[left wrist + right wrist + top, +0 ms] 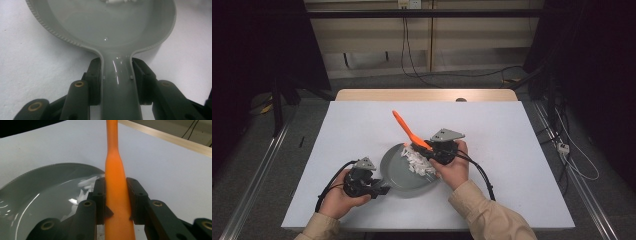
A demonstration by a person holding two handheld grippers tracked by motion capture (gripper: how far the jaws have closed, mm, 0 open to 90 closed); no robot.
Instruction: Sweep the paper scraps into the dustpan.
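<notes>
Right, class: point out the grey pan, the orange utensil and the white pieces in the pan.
grey pan (398, 176), high view, on the bare floor of the pan.
orange utensil (115, 167), right gripper view, on its handle above the jaws.
white pieces (418, 161), high view, middle of the heap.

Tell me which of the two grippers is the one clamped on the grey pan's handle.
The left gripper: its jaws are shut on the handle of the grey pan. The right gripper grips the orange spatula instead.
</notes>
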